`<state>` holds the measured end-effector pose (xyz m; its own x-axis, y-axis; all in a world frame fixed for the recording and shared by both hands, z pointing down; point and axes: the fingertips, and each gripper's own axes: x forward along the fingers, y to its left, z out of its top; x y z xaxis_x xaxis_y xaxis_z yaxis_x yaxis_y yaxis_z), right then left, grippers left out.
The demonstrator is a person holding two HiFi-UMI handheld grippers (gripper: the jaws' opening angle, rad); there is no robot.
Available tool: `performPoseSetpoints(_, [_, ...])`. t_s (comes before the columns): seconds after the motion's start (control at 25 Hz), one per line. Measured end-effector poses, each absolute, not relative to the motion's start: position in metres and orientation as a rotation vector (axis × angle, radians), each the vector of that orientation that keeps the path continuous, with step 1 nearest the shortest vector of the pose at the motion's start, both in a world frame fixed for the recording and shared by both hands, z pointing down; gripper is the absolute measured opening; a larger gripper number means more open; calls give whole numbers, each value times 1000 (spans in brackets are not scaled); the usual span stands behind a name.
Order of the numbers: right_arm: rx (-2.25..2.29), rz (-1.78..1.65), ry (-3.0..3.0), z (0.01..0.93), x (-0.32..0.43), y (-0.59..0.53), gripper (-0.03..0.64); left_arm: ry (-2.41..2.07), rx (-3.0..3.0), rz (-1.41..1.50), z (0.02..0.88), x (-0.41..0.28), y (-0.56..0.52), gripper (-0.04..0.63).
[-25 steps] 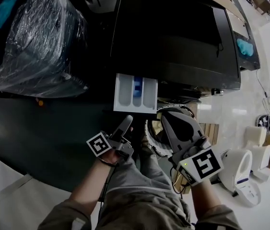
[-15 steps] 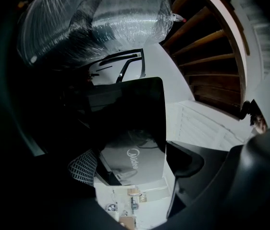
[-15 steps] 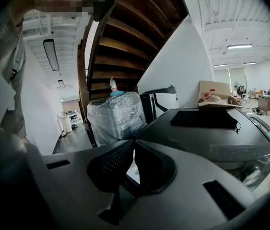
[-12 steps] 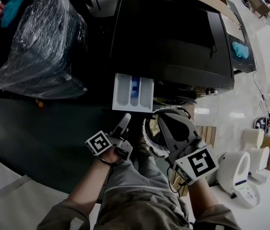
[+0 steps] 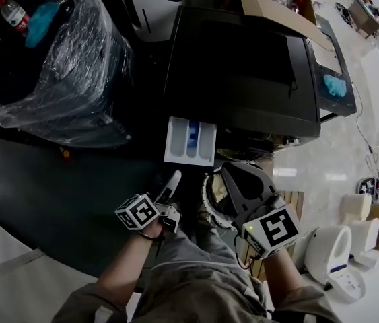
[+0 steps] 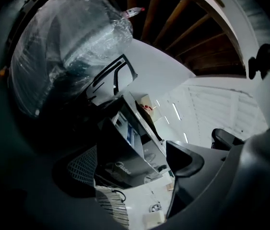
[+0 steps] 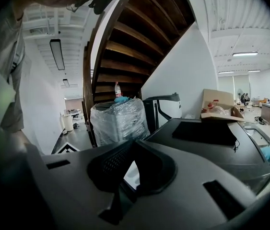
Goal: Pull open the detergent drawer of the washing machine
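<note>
Washing machine's white detergent drawer (image 5: 189,140) stands pulled out at twelve o'clock. My left claw (image 5: 174,179) is spread, empty; my right claw (image 5: 231,175) is pressed together.

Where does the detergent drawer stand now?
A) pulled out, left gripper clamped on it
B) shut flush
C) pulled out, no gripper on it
C: the detergent drawer juts out of the washing machine, with the left gripper and right gripper both clear of it.
</note>
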<state>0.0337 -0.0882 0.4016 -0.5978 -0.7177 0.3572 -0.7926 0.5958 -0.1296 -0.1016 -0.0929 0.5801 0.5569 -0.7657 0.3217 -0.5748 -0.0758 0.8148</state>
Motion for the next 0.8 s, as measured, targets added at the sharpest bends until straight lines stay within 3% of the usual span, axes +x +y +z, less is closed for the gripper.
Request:
performPoseSetpoints(0.36, [1248, 307, -2585, 353, 42, -89, 34, -1224, 2056, -17, 498, -111, -105, 440])
performPoseSetpoints(0.48, [1263, 263, -2612, 332, 43, -90, 34, -1248, 2161, 9, 464, -109, -110, 350])
performPoseSetpoints(0.64, [1264, 210, -2646, 301, 44, -85, 34, -1276, 2281, 20, 419, -104, -113, 334])
performPoseSetpoints(0.8, [1304, 155, -2691, 265, 45, -84, 34, -1302, 2382, 6, 371, -102, -118, 264])
